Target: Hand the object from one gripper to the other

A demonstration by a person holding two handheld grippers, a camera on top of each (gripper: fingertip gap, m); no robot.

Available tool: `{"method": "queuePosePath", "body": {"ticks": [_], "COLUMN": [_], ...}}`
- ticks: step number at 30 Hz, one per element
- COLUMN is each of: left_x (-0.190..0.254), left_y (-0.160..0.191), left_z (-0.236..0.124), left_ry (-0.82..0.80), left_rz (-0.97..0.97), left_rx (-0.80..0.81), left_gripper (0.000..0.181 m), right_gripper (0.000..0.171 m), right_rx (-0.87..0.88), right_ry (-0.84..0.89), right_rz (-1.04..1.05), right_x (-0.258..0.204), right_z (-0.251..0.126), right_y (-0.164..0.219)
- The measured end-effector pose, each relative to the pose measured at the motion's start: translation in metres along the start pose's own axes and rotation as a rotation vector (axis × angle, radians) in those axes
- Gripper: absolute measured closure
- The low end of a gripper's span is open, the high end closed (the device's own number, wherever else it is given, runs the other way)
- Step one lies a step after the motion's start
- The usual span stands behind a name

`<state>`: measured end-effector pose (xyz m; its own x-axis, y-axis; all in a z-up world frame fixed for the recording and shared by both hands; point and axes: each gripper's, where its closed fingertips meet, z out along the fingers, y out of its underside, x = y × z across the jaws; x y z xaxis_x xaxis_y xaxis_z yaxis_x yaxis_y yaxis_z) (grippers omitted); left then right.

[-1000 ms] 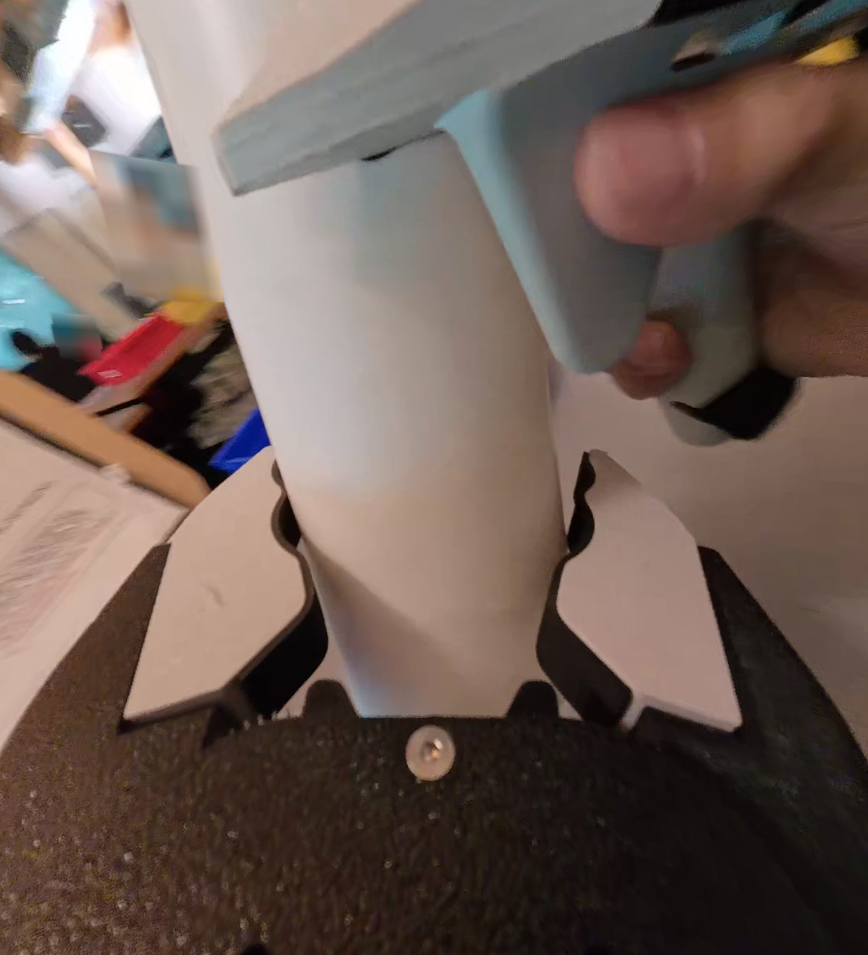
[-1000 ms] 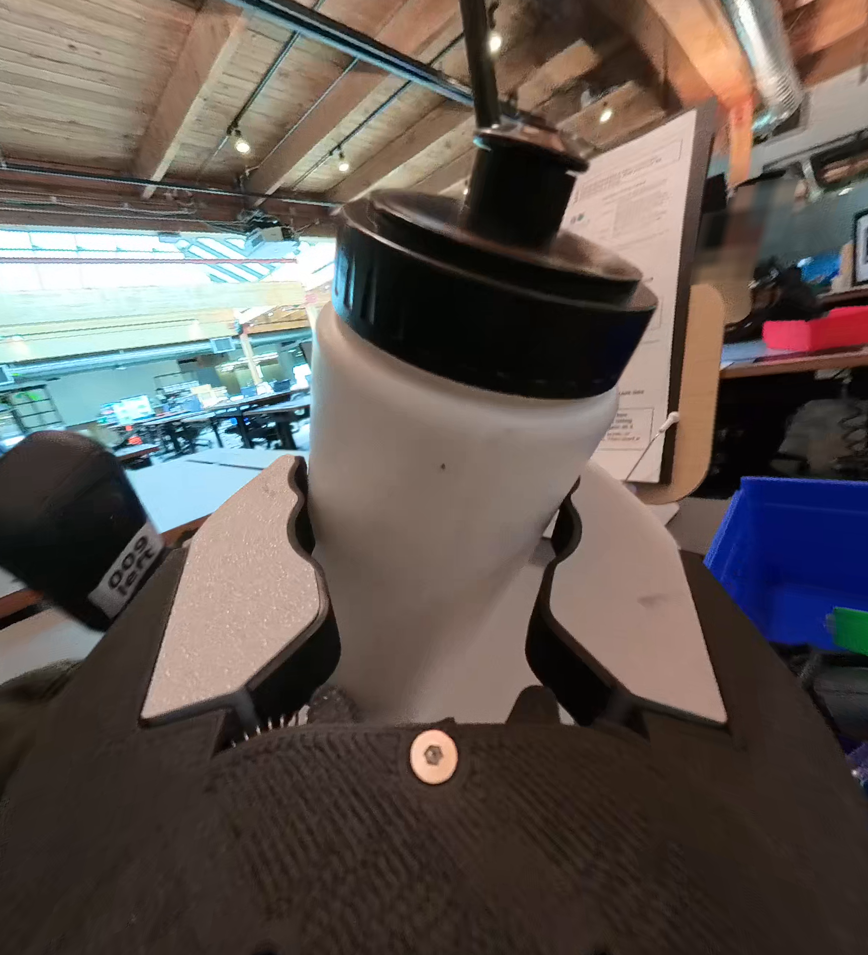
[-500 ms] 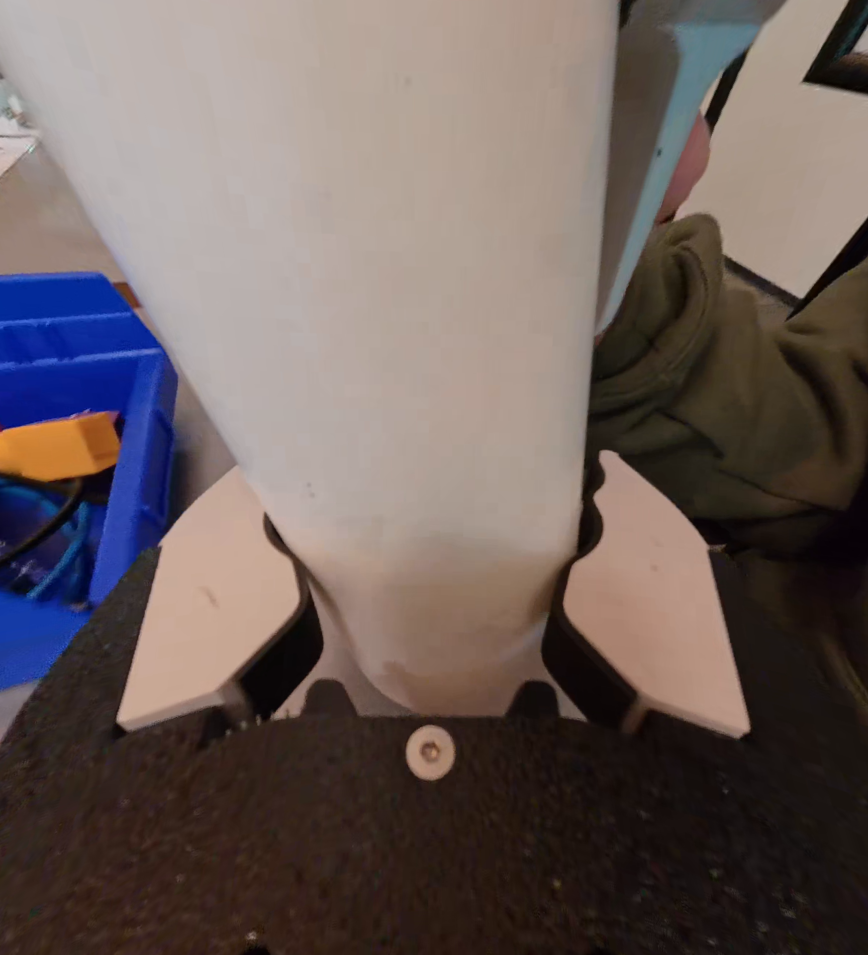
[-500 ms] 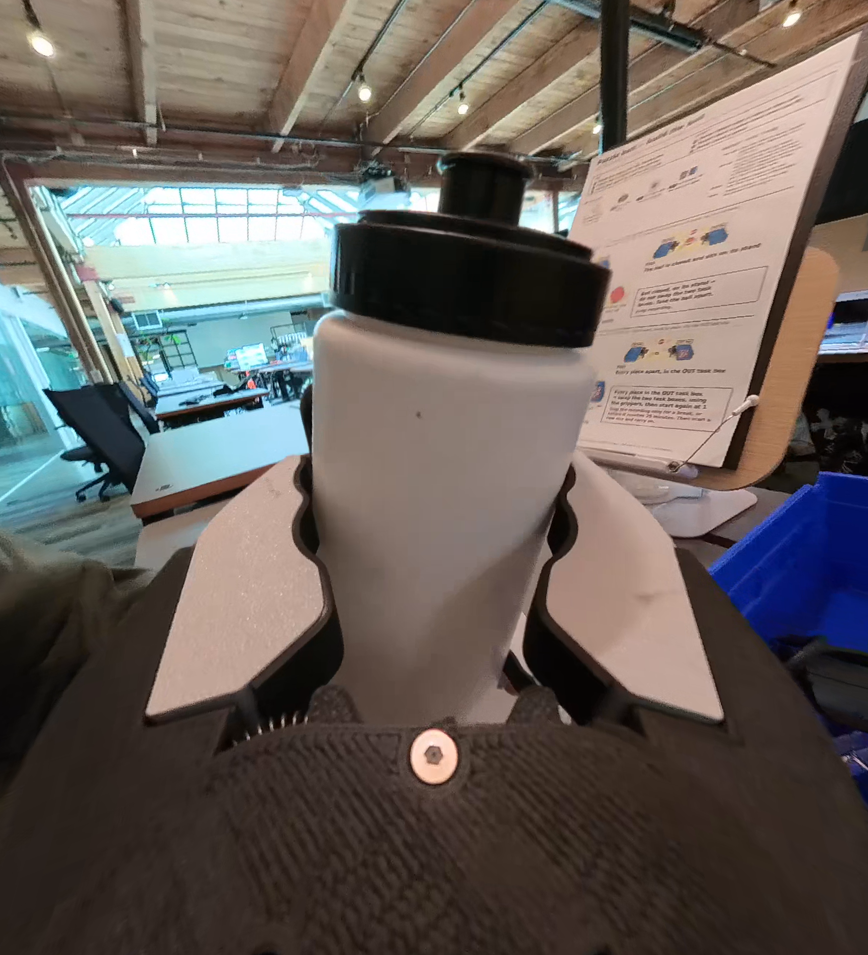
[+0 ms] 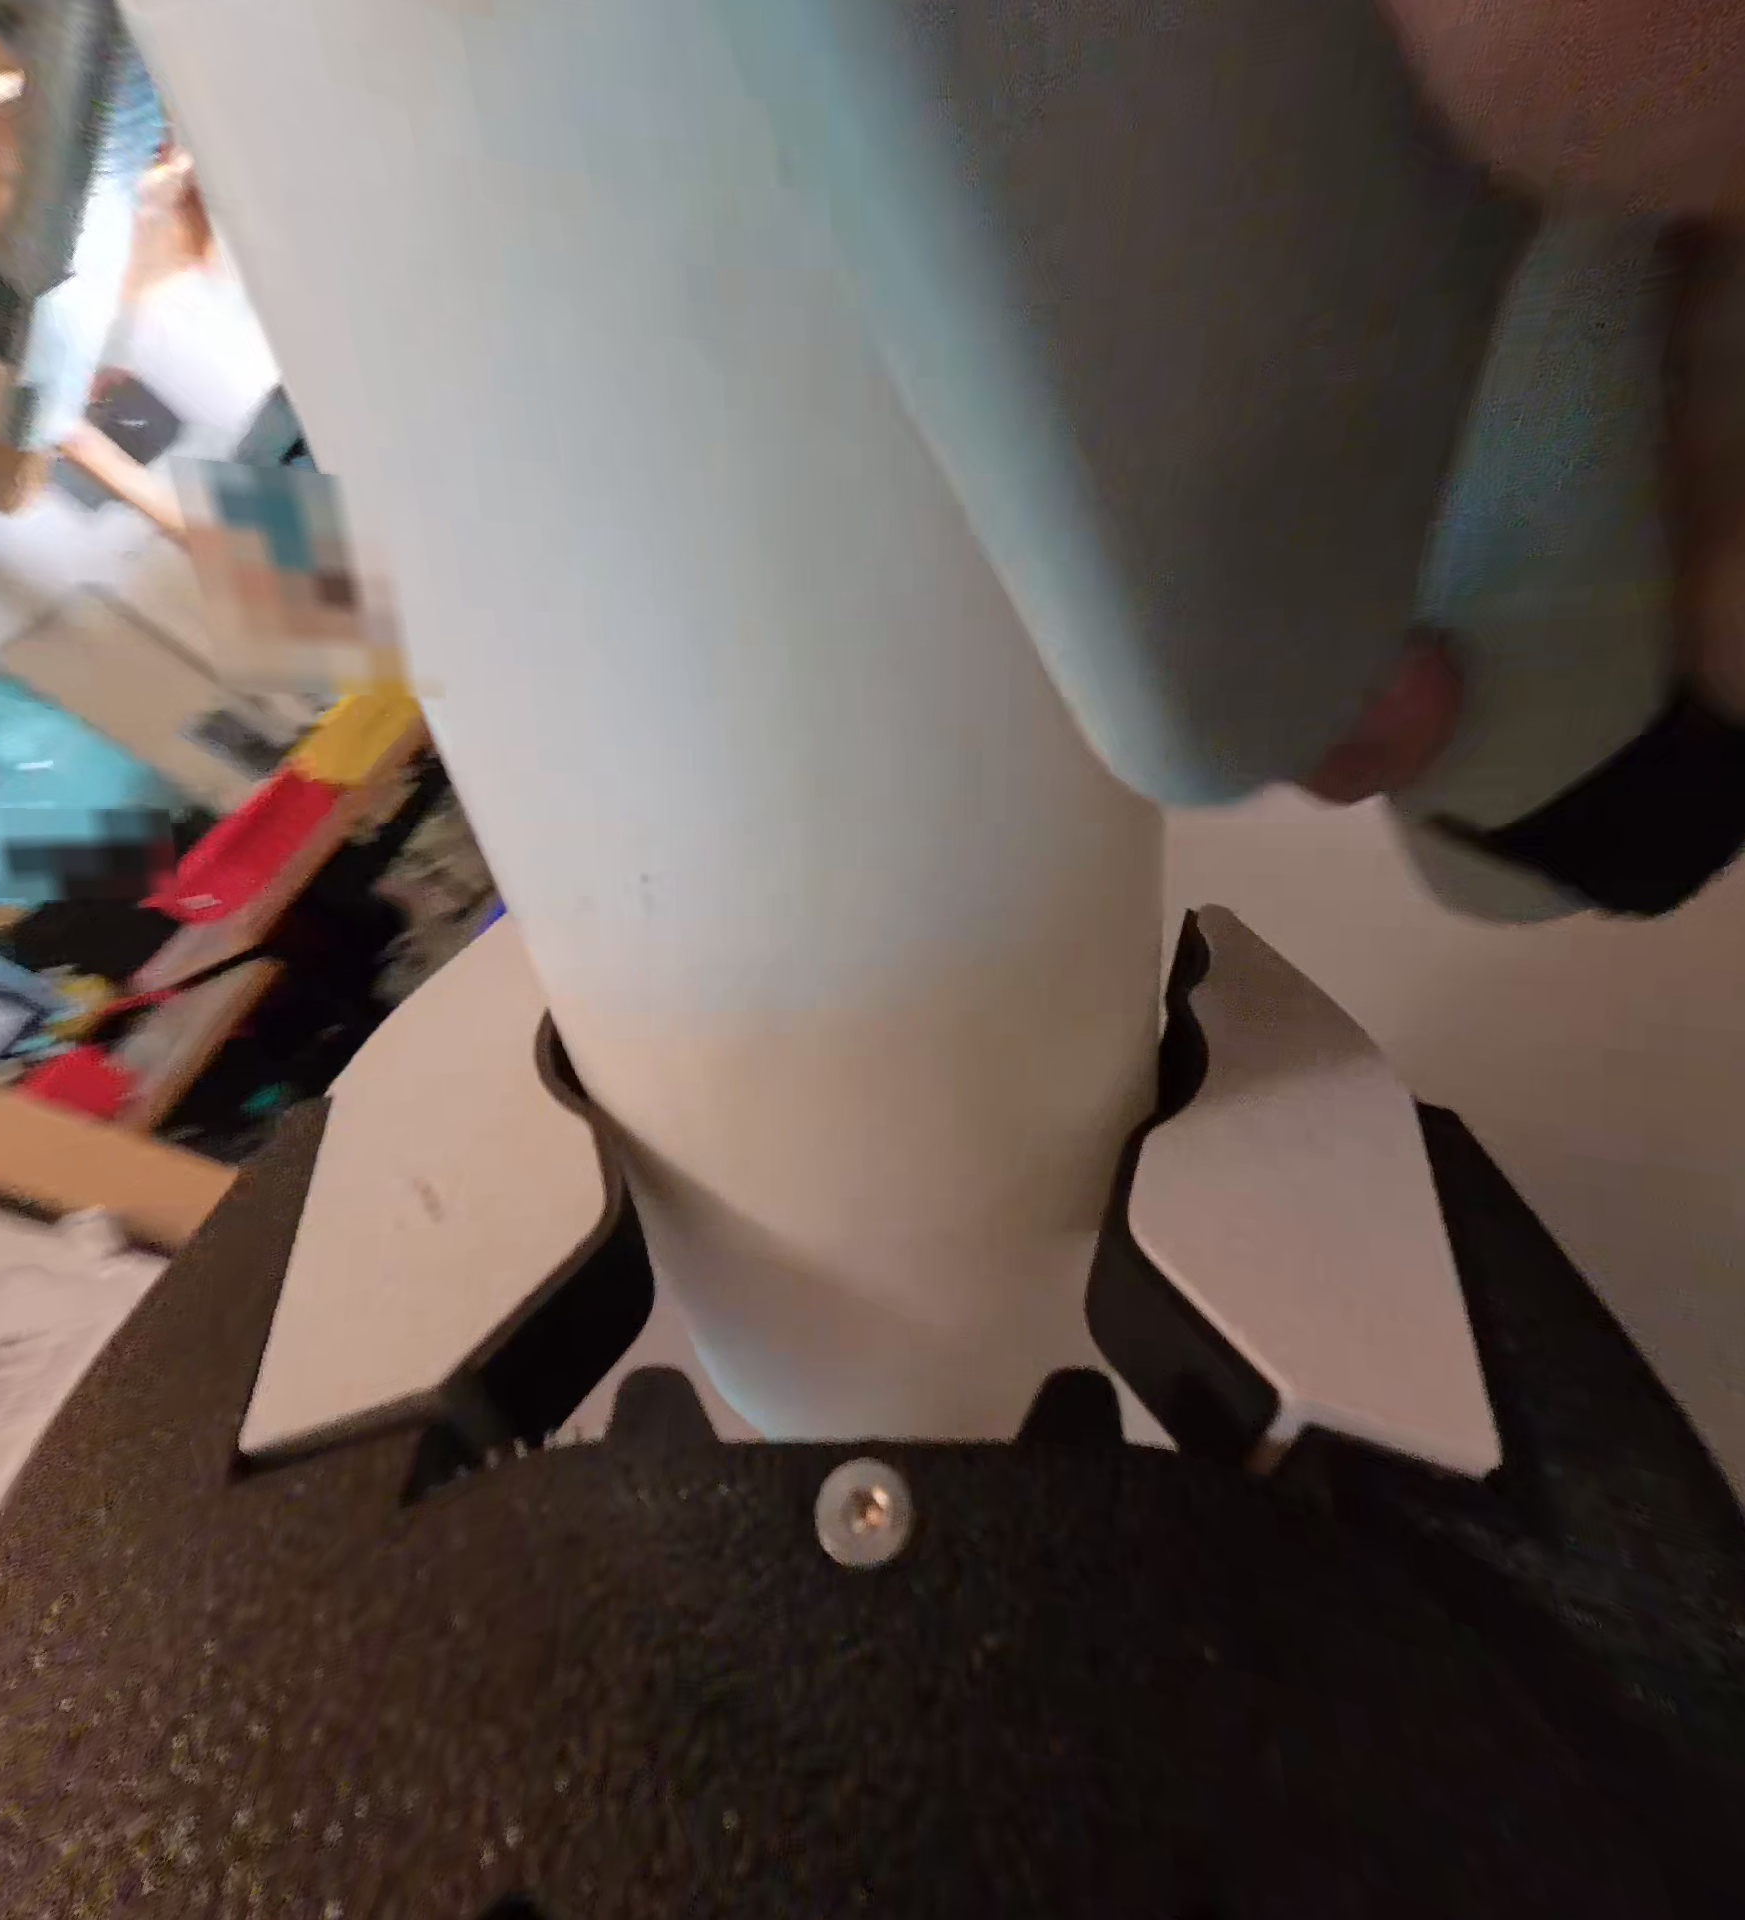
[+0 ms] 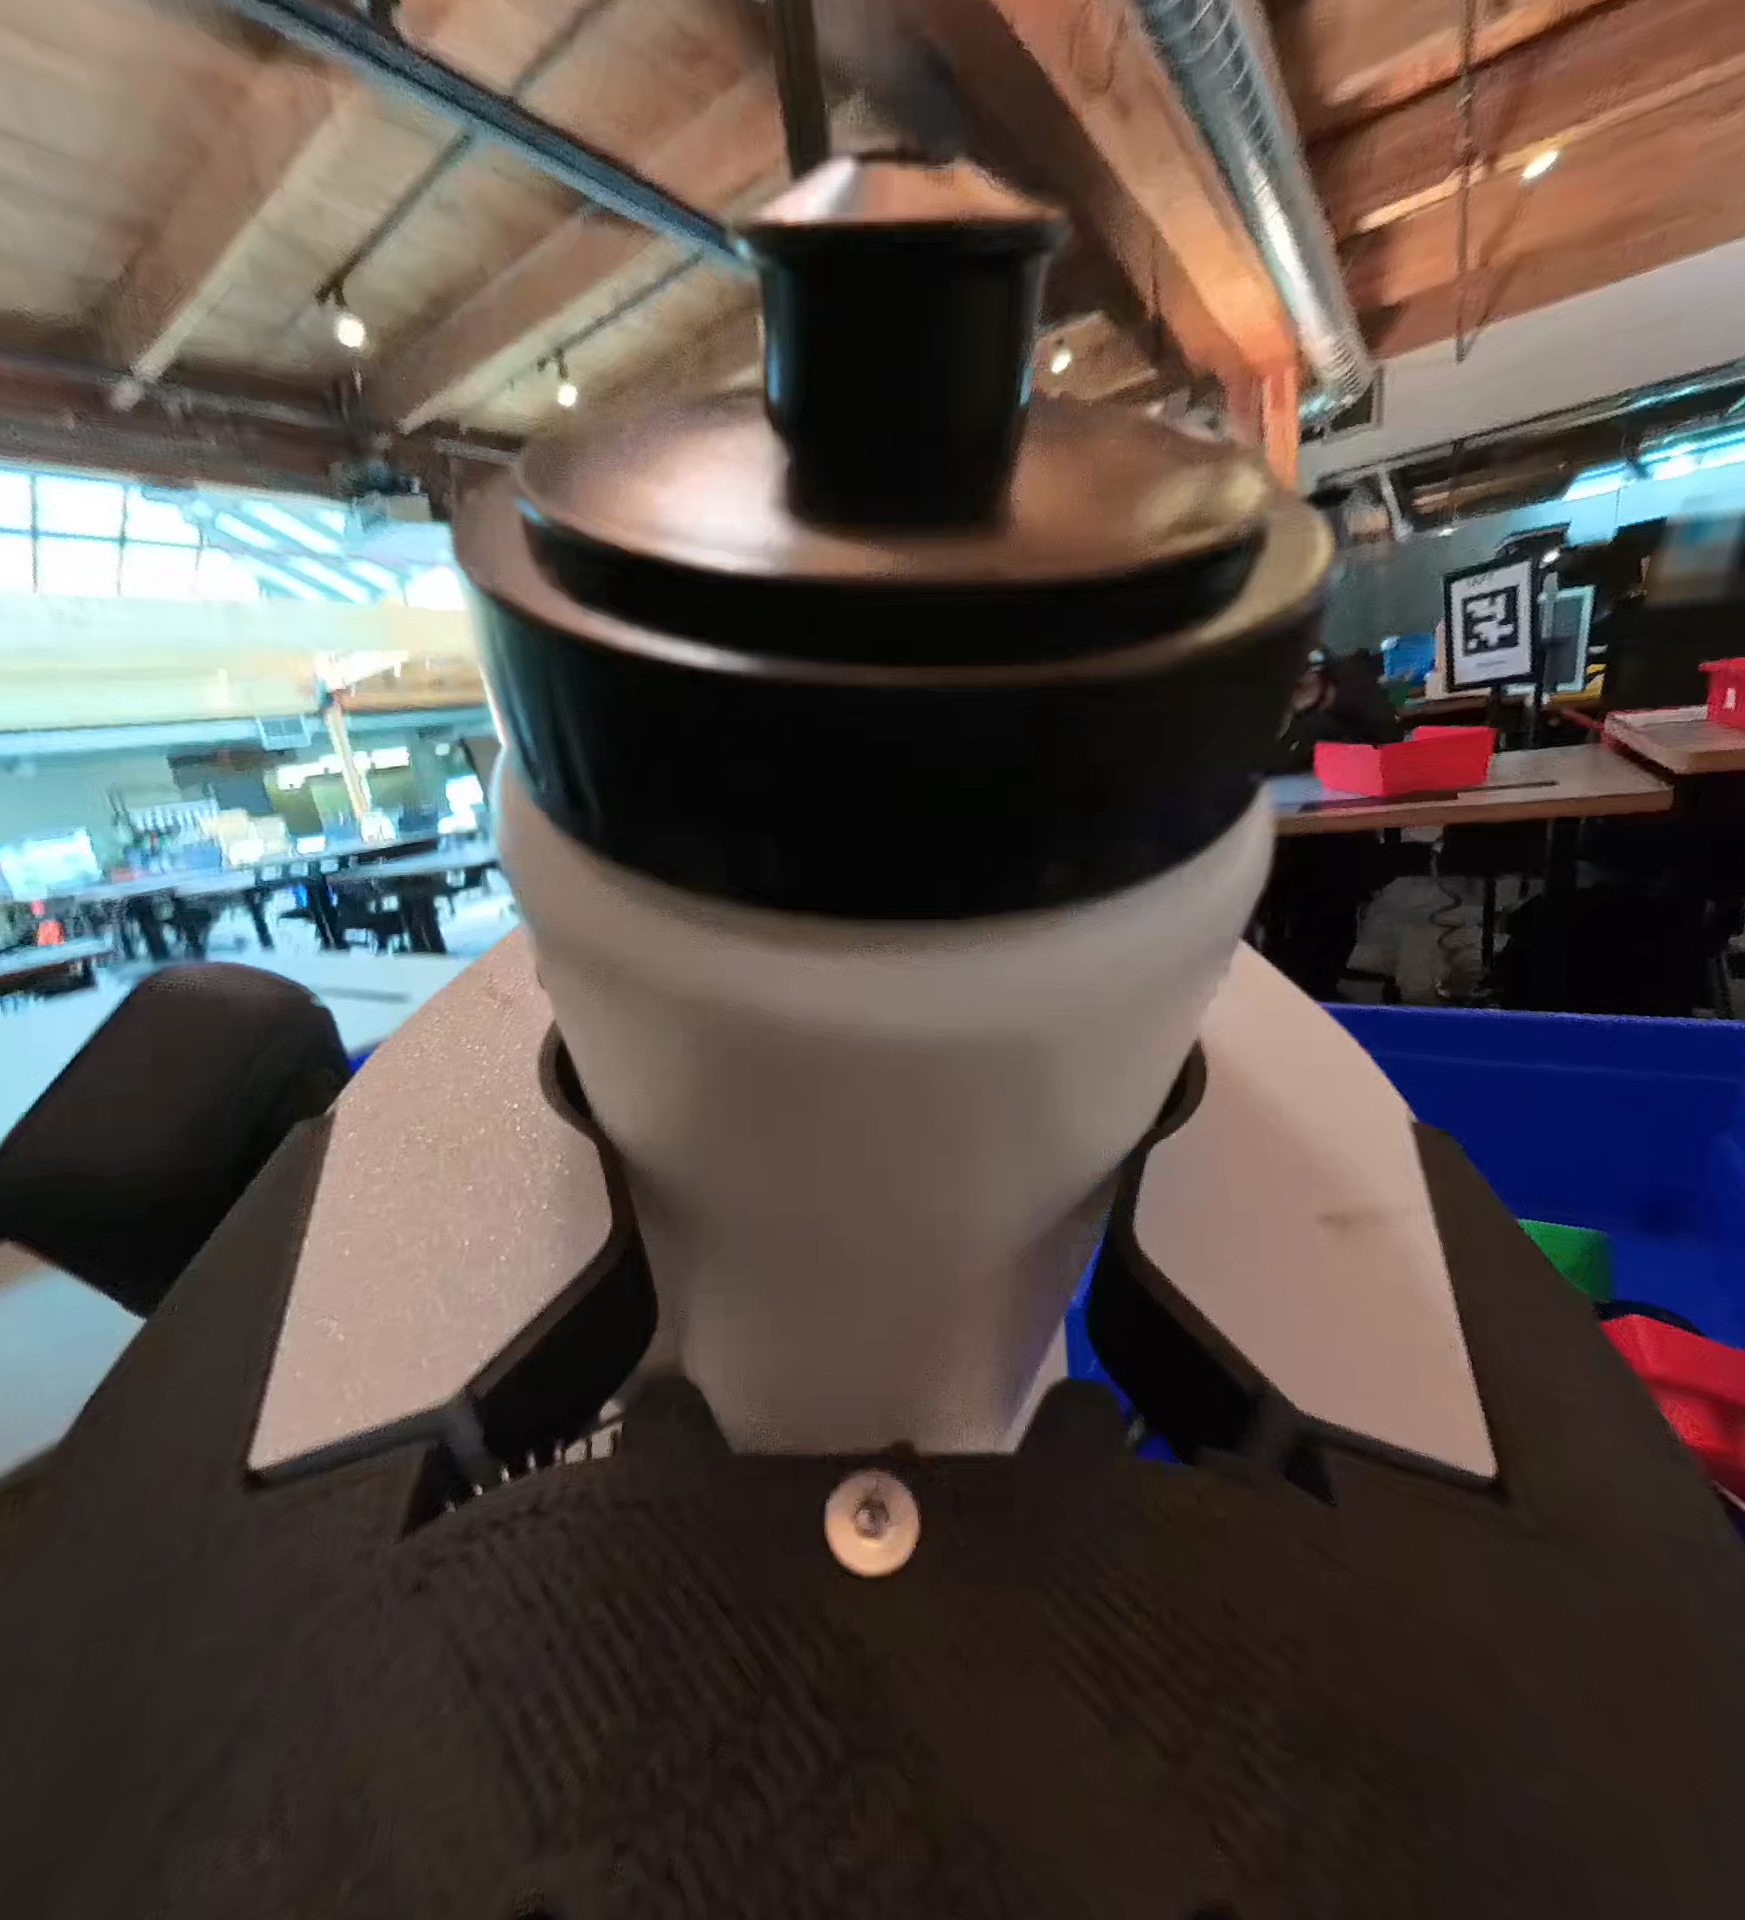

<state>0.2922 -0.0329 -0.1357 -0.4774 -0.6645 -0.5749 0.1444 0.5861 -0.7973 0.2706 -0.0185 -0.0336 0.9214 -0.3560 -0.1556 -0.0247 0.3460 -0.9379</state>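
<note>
A white bottle (image 6: 878, 987) with a black cap (image 6: 889, 748) and spout is held by both grippers at once. My right gripper (image 6: 878, 1039) is shut on the bottle's shoulder, just under the cap. My left gripper (image 5: 868, 1039) is shut on the other end of the white body (image 5: 743, 623). In the left wrist view, the right gripper's pale blue handle (image 5: 1211, 520) crosses the bottle at the upper right, with a person's hand (image 5: 1699, 364) around it. The view is blurred by motion.
A blue bin (image 6: 1574, 1122) with red and green parts sits low on the right of the right wrist view. A black chair back (image 6: 161, 1122) is at the left. Tables with red trays (image 6: 1408, 753) stand behind. Red and yellow items (image 5: 255, 842) lie left of the bottle.
Both grippers stayed shut on the bottle while the pair swung round. The left view turned from the blue bin and sleeve back to the cluttered left side. The right view turned right and now shows more of the cap's top.
</note>
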Motion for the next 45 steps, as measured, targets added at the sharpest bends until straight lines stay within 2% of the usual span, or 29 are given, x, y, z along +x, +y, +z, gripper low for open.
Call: {"method": "queuePosePath", "body": {"ticks": [3,6,7,10,13,15,18,21,23,25,29,32,35,40,42,44,45], "left_x": [0.018,0.037,0.045,0.072,0.096,0.105,0.102,0.068,0.036,0.014,0.010,0.018,0.042,0.063,0.064,0.054,0.048], "left_y": [-0.013,-0.022,-0.024,-0.028,-0.015,-0.006,-0.009,-0.005,0.003,0.004,-0.001,-0.008,-0.008,-0.025,-0.019,-0.005,0.004], "left_z": [-0.002,-0.015,-0.020,-0.033,-0.037,-0.035,-0.031,-0.012,-0.003,-0.004,-0.003,-0.002,-0.015,-0.040,-0.046,-0.046,-0.048], "left_ry": [0.158,0.371,0.460,0.699,0.779,0.784,0.778,0.519,0.292,0.136,0.042,0.094,0.334,0.622,0.678,0.665,0.658], "left_rz": [-0.121,-0.184,-0.237,-0.367,-0.269,-0.214,-0.231,-0.249,-0.200,-0.092,0.046,0.005,-0.021,-0.215,-0.249,-0.320,-0.355], "left_rx": [0.111,0.150,0.152,0.099,-0.011,-0.078,-0.062,-0.101,-0.164,-0.182,-0.189,-0.128,-0.100,-0.015,-0.047,-0.101,-0.142], "left_gripper": [0.075,0.083,0.080,0.074,0.072,0.074,0.079,0.079,0.080,0.079,0.079,0.079,0.087,0.086,0.089,0.101,0.101], "right_gripper": [0.069,0.069,0.069,0.069,0.069,0.068,0.068,0.085,0.079,0.070,0.063,0.068,0.068,0.068,0.068,0.068,0.068], "right_rx": [0.028,0.023,0.033,0.034,-0.063,-0.099,-0.066,-0.003,0.006,0.008,0.009,0.055,-0.035,-0.091,-0.135,-0.176,-0.199], "right_ry": [0.006,-0.115,-0.177,-0.298,-0.372,-0.376,-0.314,-0.121,-0.030,0.004,0.020,0.054,-0.058,-0.150,-0.119,-0.076,-0.062], "right_rz": [0.058,0.114,0.156,0.203,0.073,-0.021,-0.021,0.005,-0.045,-0.037,0.045,0.030,0.027,0.068,0.042,0.005,-0.004], "right_x": [0.005,0.001,-0.004,-0.018,-0.041,-0.049,-0.042,-0.015,-0.005,-0.005,-0.011,-0.008,-0.012,-0.013,-0.007,0.000,0.003], "right_z": [-0.006,-0.019,-0.025,-0.039,-0.047,-0.048,-0.048,-0.043,-0.041,-0.037,-0.029,-0.032,-0.035,-0.044,-0.044,-0.043,-0.042], "right_y": [-0.005,-0.007,-0.009,-0.011,0.003,0.008,0.002,-0.007,-0.009,-0.012,-0.010,-0.017,-0.010,-0.004,0.004,0.011,0.016]}}
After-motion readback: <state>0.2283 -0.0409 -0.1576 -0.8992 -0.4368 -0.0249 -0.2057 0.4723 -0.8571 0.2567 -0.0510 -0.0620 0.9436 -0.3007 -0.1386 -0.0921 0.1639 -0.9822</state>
